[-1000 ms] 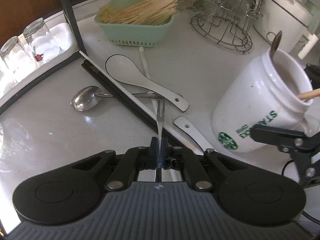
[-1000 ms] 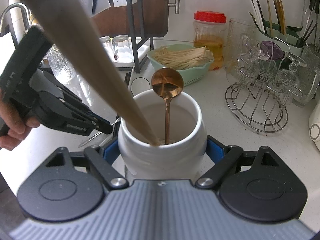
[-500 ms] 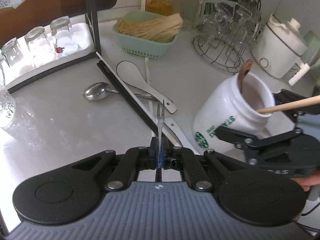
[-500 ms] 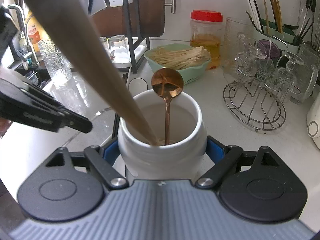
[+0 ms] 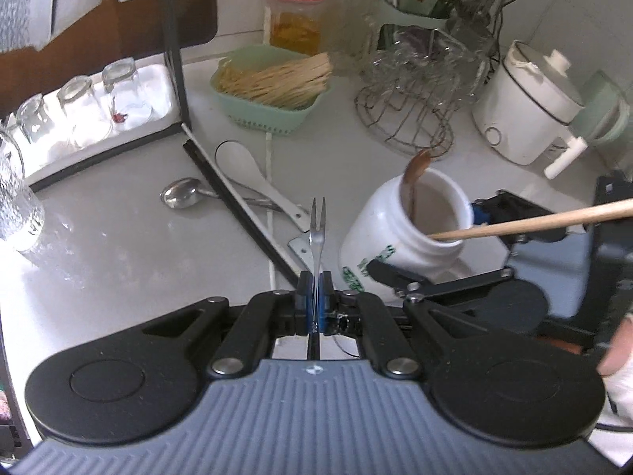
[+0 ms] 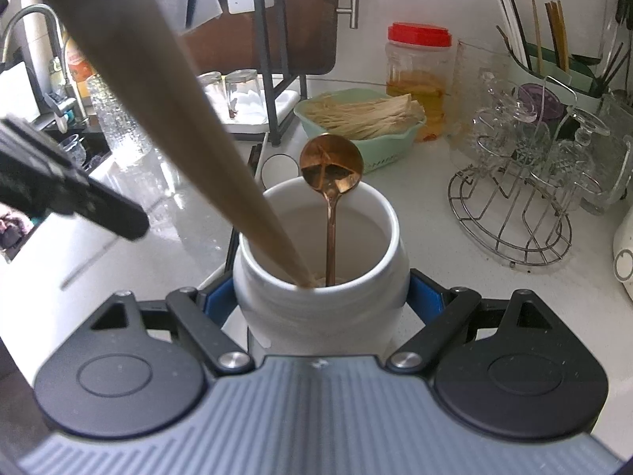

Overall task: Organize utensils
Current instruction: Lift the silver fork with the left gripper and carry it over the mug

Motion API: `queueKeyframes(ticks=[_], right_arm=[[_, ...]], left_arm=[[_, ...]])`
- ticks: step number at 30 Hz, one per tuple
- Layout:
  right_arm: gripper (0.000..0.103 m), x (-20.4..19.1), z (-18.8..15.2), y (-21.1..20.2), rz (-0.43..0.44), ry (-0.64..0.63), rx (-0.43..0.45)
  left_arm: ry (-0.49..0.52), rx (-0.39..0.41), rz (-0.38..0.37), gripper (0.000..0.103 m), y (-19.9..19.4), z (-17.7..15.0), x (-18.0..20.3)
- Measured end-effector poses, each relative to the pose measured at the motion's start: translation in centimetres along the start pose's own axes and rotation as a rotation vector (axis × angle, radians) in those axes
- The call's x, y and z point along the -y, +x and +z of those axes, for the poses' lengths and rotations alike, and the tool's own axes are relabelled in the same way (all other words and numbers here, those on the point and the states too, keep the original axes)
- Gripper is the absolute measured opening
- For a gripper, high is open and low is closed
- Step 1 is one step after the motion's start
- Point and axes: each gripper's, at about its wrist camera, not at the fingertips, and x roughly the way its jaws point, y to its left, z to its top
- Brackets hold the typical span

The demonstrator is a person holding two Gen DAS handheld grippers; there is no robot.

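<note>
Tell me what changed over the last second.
The left gripper, shut on the small fork, lifted it off the counter and drew back. The right gripper stayed clamped on the white jar, copper spoon and wooden stick inside.

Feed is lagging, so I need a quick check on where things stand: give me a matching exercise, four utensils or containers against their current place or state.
Things:
1. small fork
2. copper spoon
3. white jar
4. silver spoon

Places or states:
A. lying on the counter
B. clamped between the right gripper's fingers
C. standing inside the jar, bowl up
D. pinched in the left gripper, tines pointing away

Pairs: 1-D, 2-C, 3-B, 4-A
</note>
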Motion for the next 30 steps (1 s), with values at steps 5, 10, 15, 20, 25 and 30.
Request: queueKeyframes(ticks=[5, 10, 15, 20, 25, 30], right_arm=[[0.091, 0.4, -0.3, -0.2, 0.031, -0.032, 0.013], [0.091, 0.7, -0.3, -0.3, 0.059, -0.056, 0.011], [0.091, 1.0, -0.2, -0.3, 0.081, -0.079, 0.008], [0.091, 1.1, -0.2, -0.2, 0.097, -0.09, 0.007], [0.091, 1.2, -0.1, -0.2, 0.112, -0.101, 0.003], [0.091, 1.3, 0.0, -0.1, 0.122, -0.109, -0.001]], left_arm=[[0.035, -0.05, -0.046, 0.003, -0.9, 1.3, 1.4], [0.089, -0.127, -0.098, 0.003, -1.0, 2.8, 2.8], [0.132, -0.186, -0.133, 0.003, -1.7, 4.2, 3.8], [0.141, -0.251, -0.166, 0.003, -2.0, 6.0, 3.9], [0.132, -0.321, -0.197, 0.003, -1.6, 7.3, 4.1], [0.124, -0.399, -0.215, 0.003, -0.1, 8.6, 4.6]])
